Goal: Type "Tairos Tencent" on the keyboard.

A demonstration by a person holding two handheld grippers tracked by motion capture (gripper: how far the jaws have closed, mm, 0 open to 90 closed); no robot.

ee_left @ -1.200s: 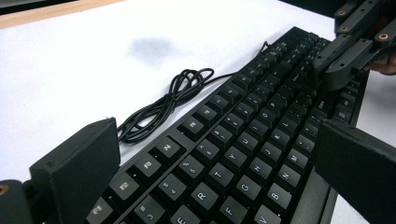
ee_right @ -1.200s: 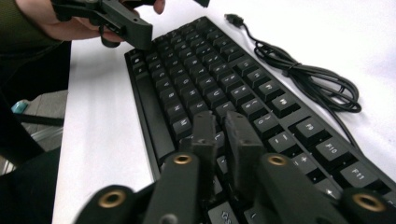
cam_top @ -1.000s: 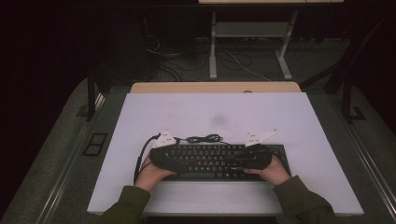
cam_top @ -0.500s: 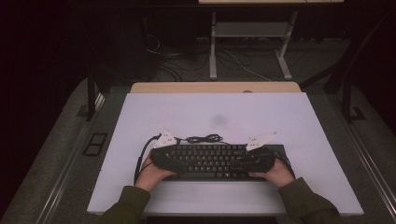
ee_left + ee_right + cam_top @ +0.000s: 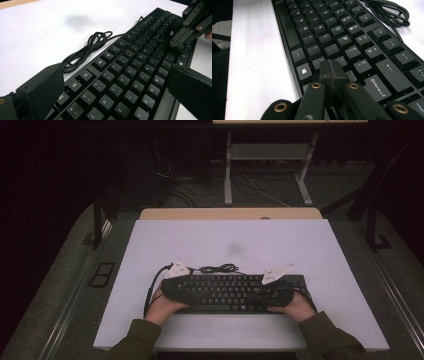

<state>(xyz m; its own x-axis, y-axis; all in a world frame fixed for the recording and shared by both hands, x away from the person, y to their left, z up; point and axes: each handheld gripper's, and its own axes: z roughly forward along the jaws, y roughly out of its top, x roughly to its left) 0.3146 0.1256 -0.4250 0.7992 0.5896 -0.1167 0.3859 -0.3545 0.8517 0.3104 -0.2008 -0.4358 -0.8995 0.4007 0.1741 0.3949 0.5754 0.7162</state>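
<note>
Lying flat near the front edge of the desk [image 5: 150, 250], the black keyboard [image 5: 230, 292] runs parallel to that edge, its bundled cable [image 5: 220, 268] coiled just behind its back edge. It looks like a rigid plastic slab — probably moderately light, stiff enough not to sag if lifted by its ends, but smooth-sided and likely to slip under a shallow pinch. The keycaps give under pressure, so pads set on them would likely press or pop keys; the bare frame at the short ends and the front lip seem the safer places to grip. The left gripper [image 5: 115, 87] hovers over the left half with its jaws spread wide, nothing between them but keys below. The right gripper [image 5: 331, 72] has its jaws pressed together with nothing held, tip down among the keys near Enter. The loose cable may drag or snag if the keyboard is moved.
</note>
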